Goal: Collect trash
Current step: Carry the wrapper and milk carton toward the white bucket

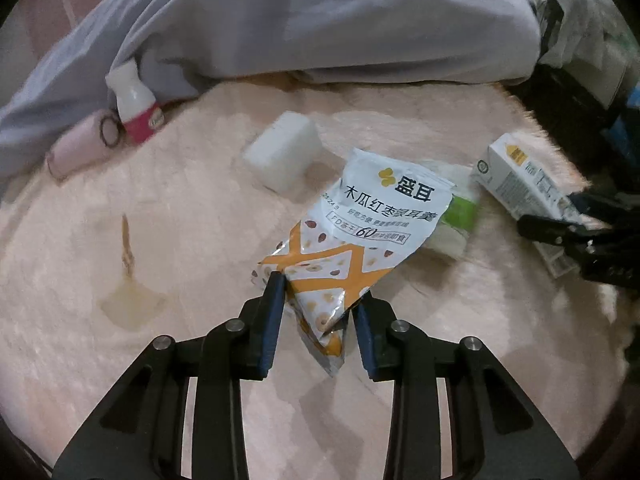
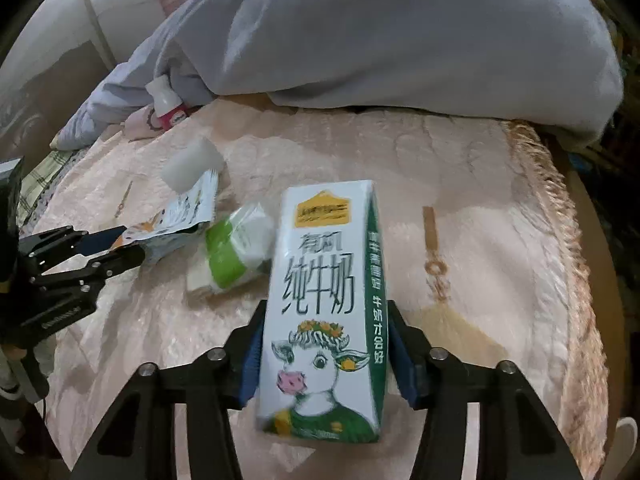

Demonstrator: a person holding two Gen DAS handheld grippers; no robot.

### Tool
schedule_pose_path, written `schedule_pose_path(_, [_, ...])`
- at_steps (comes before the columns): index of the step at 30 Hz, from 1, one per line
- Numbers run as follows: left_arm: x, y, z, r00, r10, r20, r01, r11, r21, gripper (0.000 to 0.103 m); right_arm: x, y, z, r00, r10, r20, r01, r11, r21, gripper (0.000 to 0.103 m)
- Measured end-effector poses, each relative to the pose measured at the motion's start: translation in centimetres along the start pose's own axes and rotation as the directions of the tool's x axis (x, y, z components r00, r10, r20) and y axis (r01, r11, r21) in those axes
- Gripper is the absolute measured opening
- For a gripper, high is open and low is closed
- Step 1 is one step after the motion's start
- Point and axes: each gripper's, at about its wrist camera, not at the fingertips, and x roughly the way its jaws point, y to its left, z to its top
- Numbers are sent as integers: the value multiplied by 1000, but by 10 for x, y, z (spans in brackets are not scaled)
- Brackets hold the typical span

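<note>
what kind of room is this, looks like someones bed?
Probably a bedroom: a pink quilted bedspread with a fringed edge, a rumpled grey duvet bunched at the back, and litter such as a milk carton and snack packet lying on it.

Open pink plush bed cover point(image 1: 200, 216) on the near left and the far right point(image 2: 500, 184). Centre is crowded: white foam block point(image 1: 282, 156), green-and-white tissue pack point(image 2: 236, 252). Rear is blocked by heaped grey quilt point(image 1: 320, 16) (white-and-pink small bottle point(image 1: 136, 102) at its edge).
</note>
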Motion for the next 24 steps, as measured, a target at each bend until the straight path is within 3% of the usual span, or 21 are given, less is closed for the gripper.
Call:
schedule_pose_path(8, [-38,-20,-38,986,-167,-27,161,976,-148,30,-57,0,-47,1000,16,22,-16,1000,0,51])
schedule_pose_path(13, [-64,-47,-54,974,-225,-6,221,963,-157,30,-93,-1,-83,999,24,39,-25,999,21,51])
schedule_pose_path(24, [-95,-112,-65,977,-209,49,212,972,-97,30,-142,-11,-135,997,-4,73,-3,996,85,51])
